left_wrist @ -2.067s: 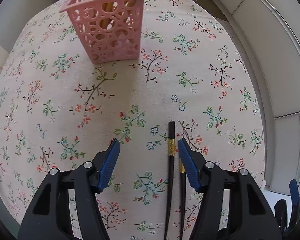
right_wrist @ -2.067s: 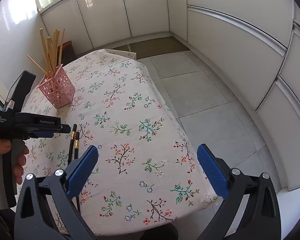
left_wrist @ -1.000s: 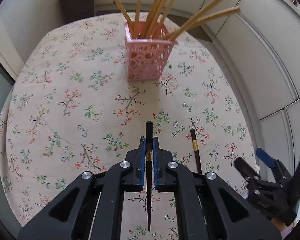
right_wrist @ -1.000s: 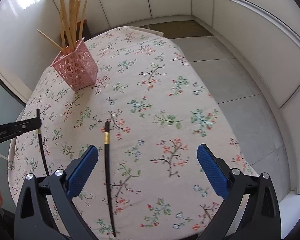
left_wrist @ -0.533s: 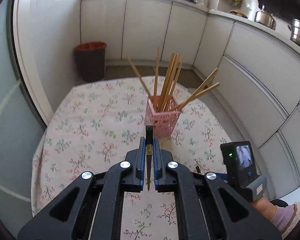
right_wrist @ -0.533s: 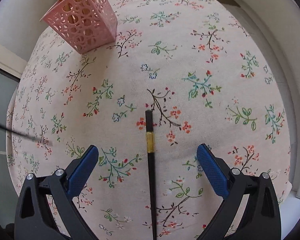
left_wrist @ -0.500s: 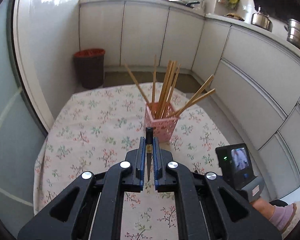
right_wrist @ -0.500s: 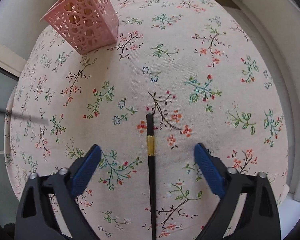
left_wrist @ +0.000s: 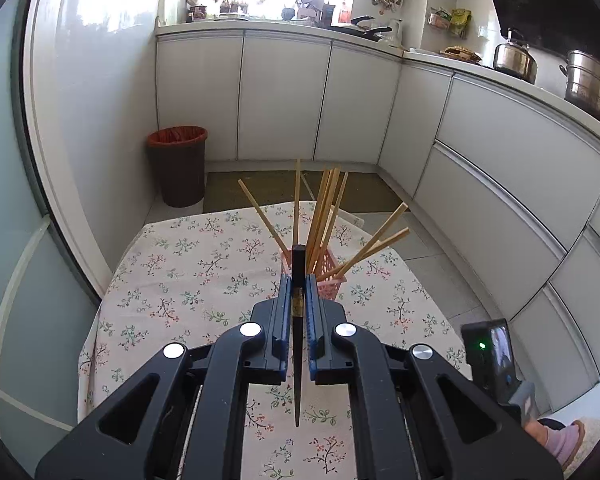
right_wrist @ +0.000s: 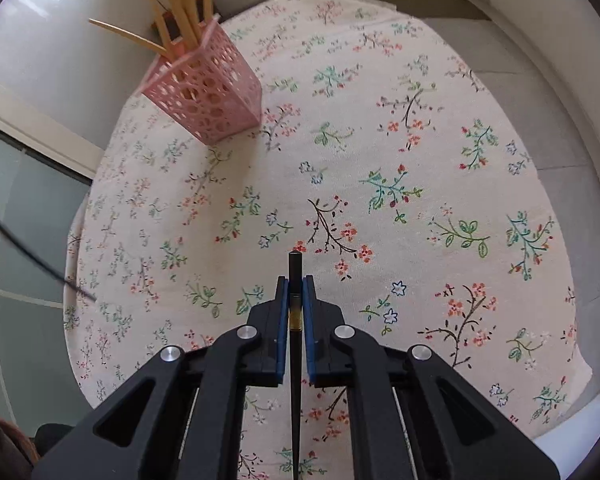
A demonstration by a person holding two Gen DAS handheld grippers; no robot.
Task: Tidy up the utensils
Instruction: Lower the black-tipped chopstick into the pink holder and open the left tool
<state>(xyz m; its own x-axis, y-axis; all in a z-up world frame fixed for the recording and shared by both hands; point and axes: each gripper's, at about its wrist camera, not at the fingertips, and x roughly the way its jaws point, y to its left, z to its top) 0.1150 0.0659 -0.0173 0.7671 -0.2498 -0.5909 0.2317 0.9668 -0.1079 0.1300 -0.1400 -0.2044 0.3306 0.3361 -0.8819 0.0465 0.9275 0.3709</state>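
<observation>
My left gripper (left_wrist: 299,280) is shut on a black chopstick (left_wrist: 298,264) with a gold band, held high above the table and pointing toward the pink lattice holder (left_wrist: 331,280) full of wooden chopsticks (left_wrist: 324,208). My right gripper (right_wrist: 295,282) is shut on the second black chopstick (right_wrist: 295,268), low over the floral tablecloth (right_wrist: 380,184). The pink holder (right_wrist: 208,100) stands at the far left in the right wrist view. The thin tip of the left chopstick (right_wrist: 28,256) shows blurred at the left edge there.
A brown bin with a red liner (left_wrist: 178,164) stands on the floor beyond the table. White cabinets (left_wrist: 284,96) line the back and right. The table's right edge (right_wrist: 572,280) drops to a grey tiled floor. The right gripper's body (left_wrist: 496,356) shows at lower right.
My right gripper has shut on the black chopstick that lay on the cloth. My left gripper has risen and levelled, still holding its chopstick, with the holder farther below.
</observation>
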